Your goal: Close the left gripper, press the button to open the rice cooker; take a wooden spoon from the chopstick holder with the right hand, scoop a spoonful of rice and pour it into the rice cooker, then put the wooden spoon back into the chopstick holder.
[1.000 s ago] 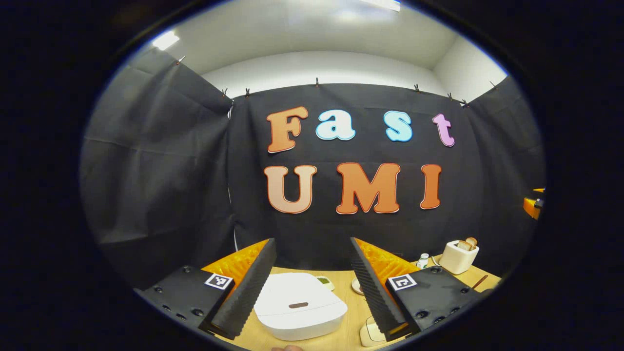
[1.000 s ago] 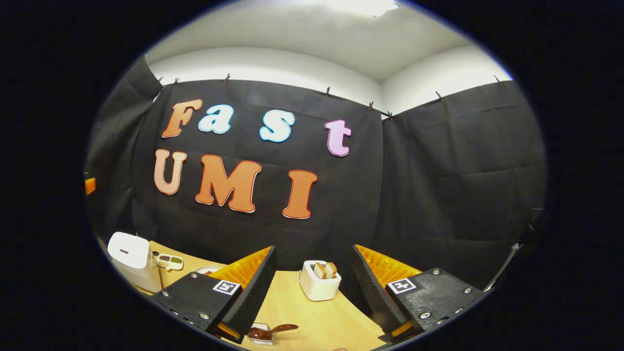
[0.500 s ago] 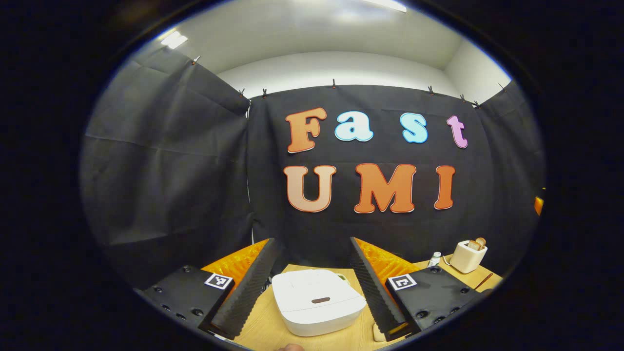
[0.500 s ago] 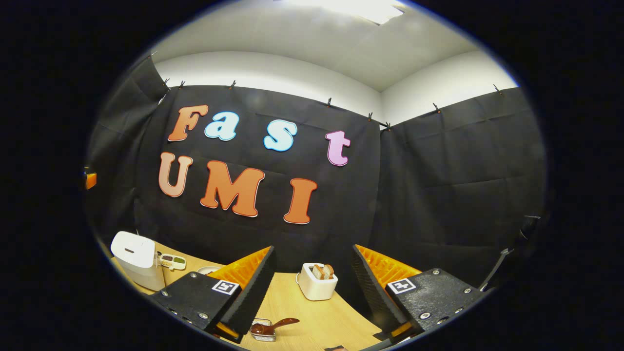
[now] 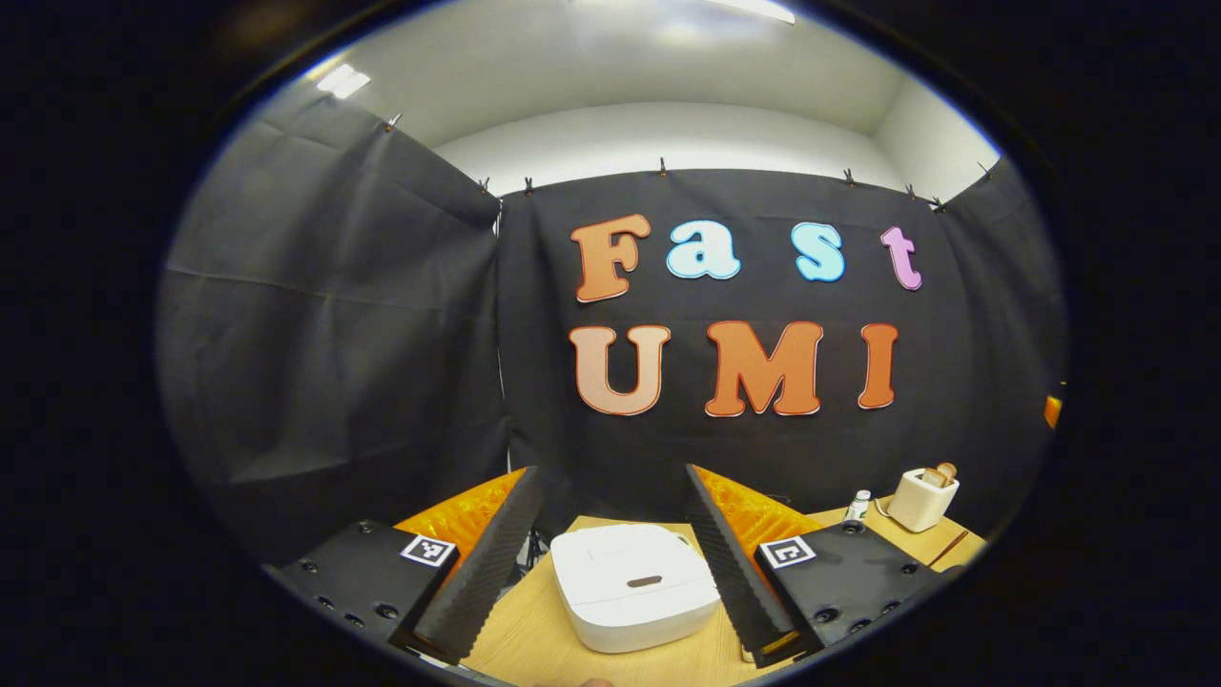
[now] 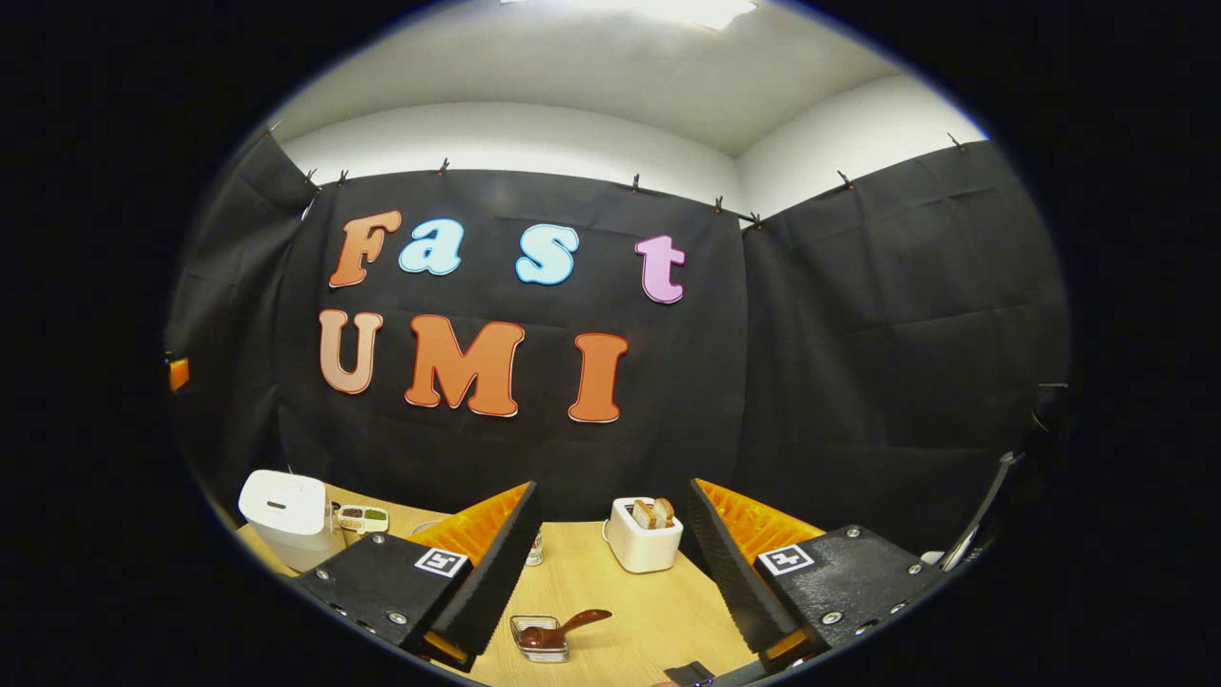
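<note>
Rice cooker (image 5: 634, 587), white with lid down, sits between the wide-spread left claw (image 5: 610, 563); right claw (image 6: 610, 563) wide too.

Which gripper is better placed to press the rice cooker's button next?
Left. The rice cooker sits lid shut between the open left gripper fingers; from the right gripper it stands far off.
</note>
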